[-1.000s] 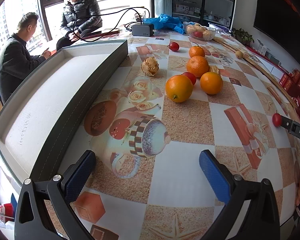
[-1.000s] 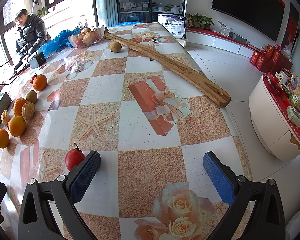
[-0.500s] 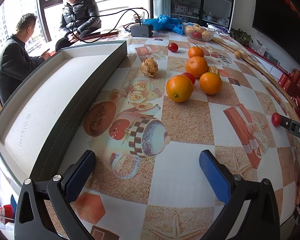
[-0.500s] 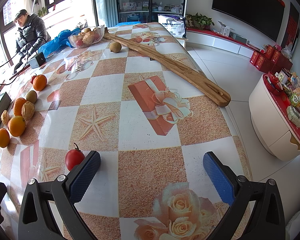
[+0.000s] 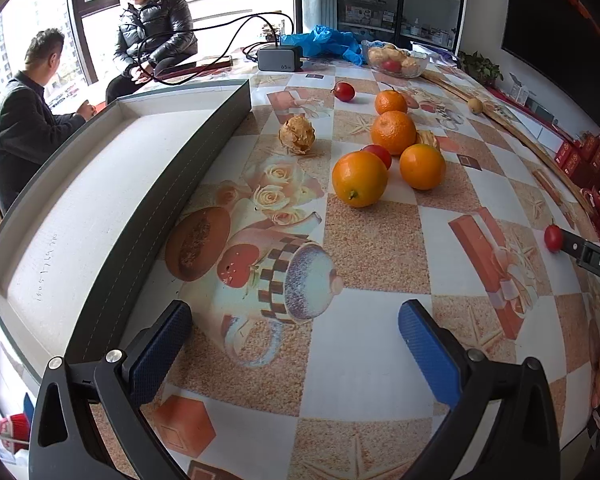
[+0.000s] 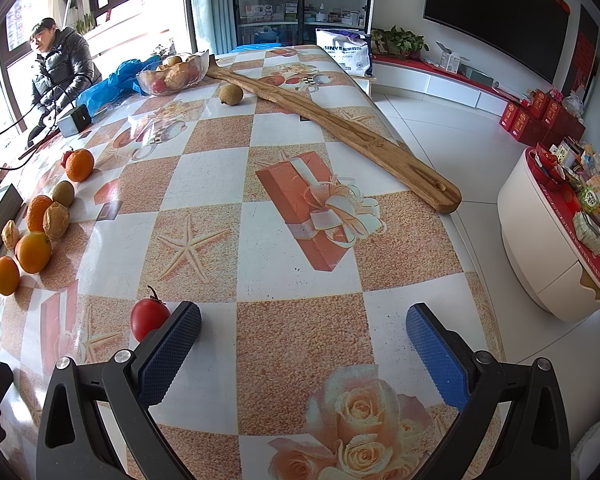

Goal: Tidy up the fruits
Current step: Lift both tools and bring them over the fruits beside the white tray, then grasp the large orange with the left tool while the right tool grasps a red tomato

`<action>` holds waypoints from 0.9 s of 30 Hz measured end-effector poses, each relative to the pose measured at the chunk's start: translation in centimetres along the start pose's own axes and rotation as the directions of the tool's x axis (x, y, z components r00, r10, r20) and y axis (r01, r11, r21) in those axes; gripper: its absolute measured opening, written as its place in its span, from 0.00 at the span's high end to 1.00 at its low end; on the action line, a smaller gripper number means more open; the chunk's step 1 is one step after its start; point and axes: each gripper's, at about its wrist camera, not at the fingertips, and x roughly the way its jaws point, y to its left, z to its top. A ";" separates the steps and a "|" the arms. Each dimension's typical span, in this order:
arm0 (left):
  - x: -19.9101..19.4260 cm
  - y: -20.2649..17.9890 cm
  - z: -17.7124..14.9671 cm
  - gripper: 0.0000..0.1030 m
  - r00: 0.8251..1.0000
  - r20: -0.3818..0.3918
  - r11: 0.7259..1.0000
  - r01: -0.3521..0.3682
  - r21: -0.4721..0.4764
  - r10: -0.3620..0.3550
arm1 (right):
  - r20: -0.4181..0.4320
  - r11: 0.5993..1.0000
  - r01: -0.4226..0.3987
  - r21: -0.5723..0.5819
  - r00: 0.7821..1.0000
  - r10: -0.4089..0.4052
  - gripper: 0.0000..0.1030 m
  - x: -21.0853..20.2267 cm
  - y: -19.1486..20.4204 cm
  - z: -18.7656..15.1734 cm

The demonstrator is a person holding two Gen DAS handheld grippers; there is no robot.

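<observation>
Several oranges sit grouped on the patterned table, the nearest orange [image 5: 359, 178] ahead of my left gripper [image 5: 294, 338], which is open and holds nothing. A wrinkled tan fruit [image 5: 297, 134] and a red tomato [image 5: 344, 91] lie farther back. A long grey tray [image 5: 100, 184] with a white floor runs along the left. In the right wrist view, a red tomato [image 6: 149, 318] rests just outside the left fingertip of my open right gripper [image 6: 302, 338]. The same oranges [image 6: 34, 251] line the table's left side there.
A glass bowl of fruit [image 5: 396, 63], a blue bag [image 5: 324, 42] and a charger with cable [image 5: 280, 59] stand at the far end. A long wooden board [image 6: 332, 124] crosses the table's right side, a round brown fruit [image 6: 231, 93] beside it. Two people sit by the window.
The left view has shifted slightly forward, with the fruit a touch lower in frame. The right gripper and the tomato beside it have not moved.
</observation>
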 end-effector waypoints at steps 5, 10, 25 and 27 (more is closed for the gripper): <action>0.4 0.5 1.2 0.00 0.998 -0.055 0.999 0.023 0.040 -0.021 | -0.003 1.000 0.007 0.005 1.000 -0.007 0.00 0.1 0.0 0.1; -0.7 -0.1 3.9 0.00 0.999 -0.002 0.995 0.047 0.086 -0.047 | -0.024 1.000 -0.008 -0.012 1.000 0.007 0.00 0.1 -0.1 0.3; 3.9 -2.6 7.4 0.61 0.994 -0.061 0.988 0.100 0.114 -0.094 | -0.087 0.938 -0.237 -0.251 0.971 0.223 0.10 -0.2 7.6 0.7; 3.9 -2.7 7.5 0.64 0.995 -0.056 0.989 0.092 0.117 -0.086 | -0.058 0.928 -0.213 -0.307 0.977 0.205 0.20 -0.2 9.0 0.6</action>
